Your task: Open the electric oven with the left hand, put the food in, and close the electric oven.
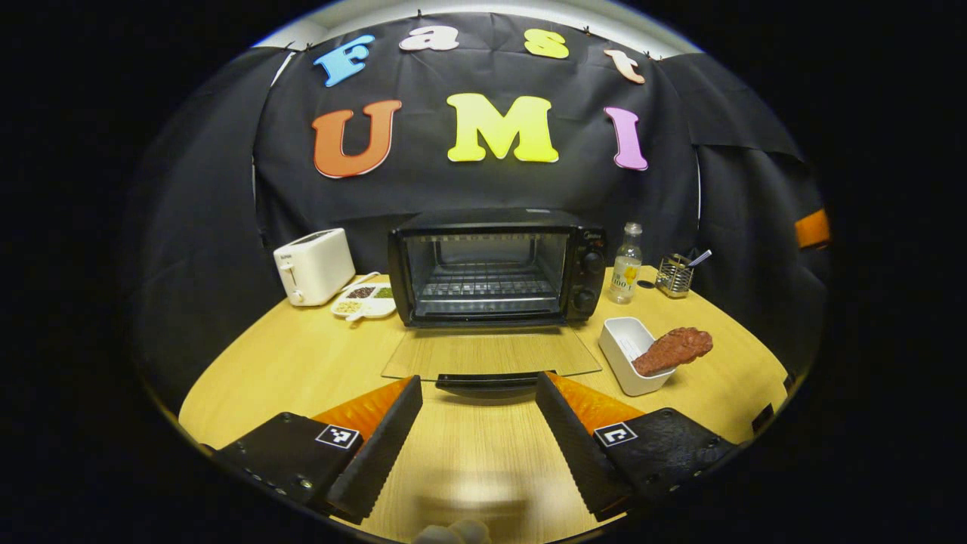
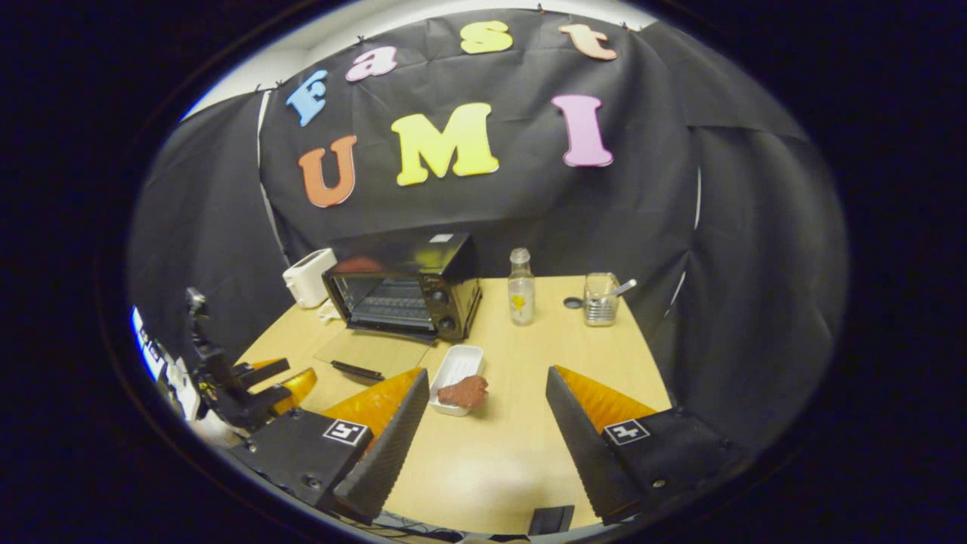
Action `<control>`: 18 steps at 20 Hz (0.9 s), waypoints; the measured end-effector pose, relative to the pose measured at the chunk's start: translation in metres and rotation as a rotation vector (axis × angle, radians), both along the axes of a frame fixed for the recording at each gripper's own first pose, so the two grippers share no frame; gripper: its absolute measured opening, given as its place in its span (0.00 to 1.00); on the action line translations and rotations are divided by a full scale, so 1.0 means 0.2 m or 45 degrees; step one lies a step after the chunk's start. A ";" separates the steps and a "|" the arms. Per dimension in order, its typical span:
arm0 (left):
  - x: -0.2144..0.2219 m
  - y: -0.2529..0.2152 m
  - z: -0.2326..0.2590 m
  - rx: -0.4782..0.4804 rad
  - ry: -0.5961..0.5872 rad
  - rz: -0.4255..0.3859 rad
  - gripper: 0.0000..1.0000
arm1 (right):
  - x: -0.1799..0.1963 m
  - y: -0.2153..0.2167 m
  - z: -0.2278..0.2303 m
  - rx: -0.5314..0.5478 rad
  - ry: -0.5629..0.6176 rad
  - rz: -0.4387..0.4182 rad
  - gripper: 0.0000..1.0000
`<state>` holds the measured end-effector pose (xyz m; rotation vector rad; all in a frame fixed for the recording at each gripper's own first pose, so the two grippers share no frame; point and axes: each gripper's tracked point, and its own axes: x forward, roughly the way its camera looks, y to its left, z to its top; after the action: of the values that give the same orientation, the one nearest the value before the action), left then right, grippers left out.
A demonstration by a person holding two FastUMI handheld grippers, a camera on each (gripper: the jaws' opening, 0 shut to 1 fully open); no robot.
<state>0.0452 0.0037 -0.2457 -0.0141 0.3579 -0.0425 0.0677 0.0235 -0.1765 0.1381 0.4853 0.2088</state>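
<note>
Hovering low over the counter (image 1: 468, 461), the left gripper (image 1: 479, 423) has jaws apart just short of the dropped oven door (image 1: 489, 353). Right gripper (image 2: 483, 423) jaws also apart, empty. Near right, food (image 1: 672, 349) rests on a white dish (image 1: 625, 340); farther back stands the open electric oven (image 1: 495, 266)

Light falls from above my tongs onto the table (image 1: 302, 355), leaving a soft glare patch near me. The black cloth stays dim. Edges bend strongly; the middle is sharp.
</note>
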 end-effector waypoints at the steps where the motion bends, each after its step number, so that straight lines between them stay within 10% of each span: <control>1: -0.05 0.01 0.07 -0.007 -0.018 0.015 0.97 | 0.06 0.03 -0.06 0.025 0.033 0.042 0.98; 10: -0.42 0.22 0.51 0.046 -0.130 0.317 0.96 | 0.49 0.19 -0.67 0.313 0.507 0.177 0.76; 13: -0.53 0.22 0.58 0.062 -0.138 0.430 0.97 | 0.51 0.24 -0.72 0.470 0.629 0.195 0.43; 18: -0.64 0.16 0.64 0.105 -0.128 0.521 0.96 | 0.51 0.28 -0.72 0.665 0.768 0.204 0.18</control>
<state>-0.0836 0.0359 -0.1185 -0.0031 0.2507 0.3755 0.1689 0.0789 -0.3207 0.6866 1.0372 0.4533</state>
